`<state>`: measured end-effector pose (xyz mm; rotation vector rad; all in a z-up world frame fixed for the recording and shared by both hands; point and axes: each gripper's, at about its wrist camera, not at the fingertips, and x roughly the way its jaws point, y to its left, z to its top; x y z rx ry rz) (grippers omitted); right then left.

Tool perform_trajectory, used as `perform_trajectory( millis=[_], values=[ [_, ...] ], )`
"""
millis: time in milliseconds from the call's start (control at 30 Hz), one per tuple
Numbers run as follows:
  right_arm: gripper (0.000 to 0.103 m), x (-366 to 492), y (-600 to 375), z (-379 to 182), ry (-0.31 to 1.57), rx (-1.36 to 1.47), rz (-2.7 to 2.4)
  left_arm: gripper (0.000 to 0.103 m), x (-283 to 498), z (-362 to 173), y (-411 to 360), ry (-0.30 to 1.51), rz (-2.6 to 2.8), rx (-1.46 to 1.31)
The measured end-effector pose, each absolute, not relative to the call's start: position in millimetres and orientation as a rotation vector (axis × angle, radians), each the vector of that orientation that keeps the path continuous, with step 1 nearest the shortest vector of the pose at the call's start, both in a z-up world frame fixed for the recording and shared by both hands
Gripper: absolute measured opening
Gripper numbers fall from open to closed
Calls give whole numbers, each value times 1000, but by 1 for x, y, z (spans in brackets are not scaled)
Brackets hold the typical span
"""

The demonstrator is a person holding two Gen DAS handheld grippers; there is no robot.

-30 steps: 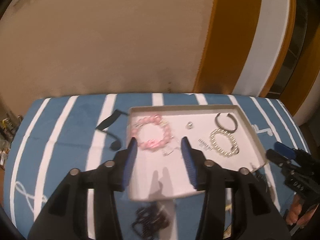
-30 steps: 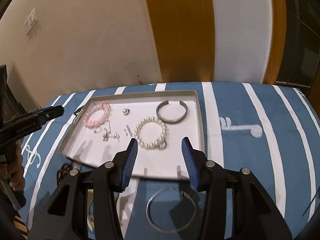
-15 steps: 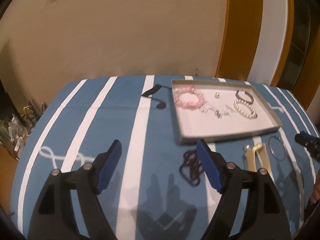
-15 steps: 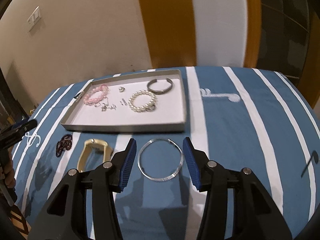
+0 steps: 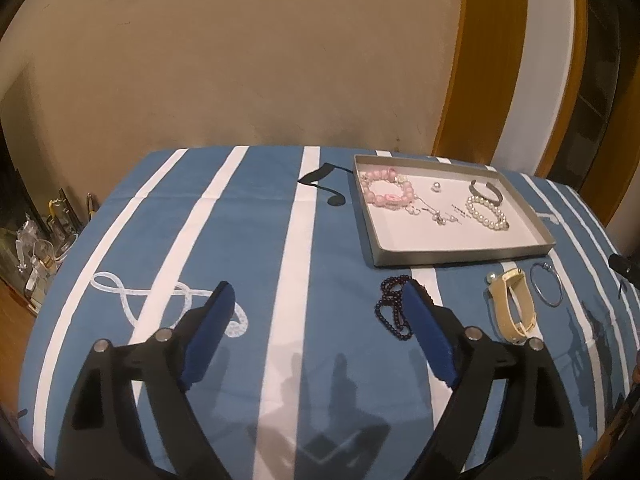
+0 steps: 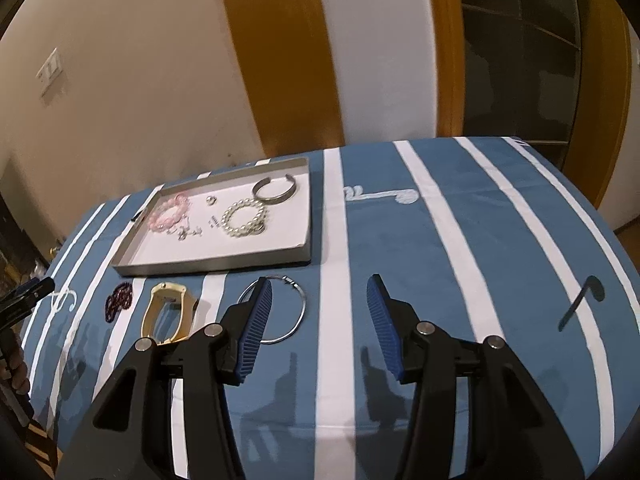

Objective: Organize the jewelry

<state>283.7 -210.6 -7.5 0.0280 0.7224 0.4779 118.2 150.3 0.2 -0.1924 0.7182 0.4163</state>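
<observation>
Both claws hang empty above the striped worktop [image 5: 248, 216]. The left claw [image 5: 320, 312] is opening wide with nothing between its jaws; the right claw [image 6: 320, 312] stands parted, also bare. The grey tray [image 5: 460, 258], upper right in the left view, already holds a pink bead bracelet [image 5: 386, 192], a pearl bracelet [image 5: 486, 212] and a metal cuff [image 5: 486, 192]. Three pieces lie in front of it: a dark bead strand [image 5: 390, 312], a cream watch [image 6: 168, 314] and a thin silver bangle [image 6: 288, 312]. Judging by this, the step in hand is choosing the next piece; the dark strand sits just beside the left claw's right finger, so that claw needs to shift right and lower.
</observation>
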Motion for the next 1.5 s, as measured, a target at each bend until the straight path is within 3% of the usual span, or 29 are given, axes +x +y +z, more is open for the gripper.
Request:
perform_trajectory(
  millis=[1500],
  values=[
    [52, 290, -207, -15, 713, 24, 489, 97, 113, -5, 154, 703, 334, -240]
  ],
)
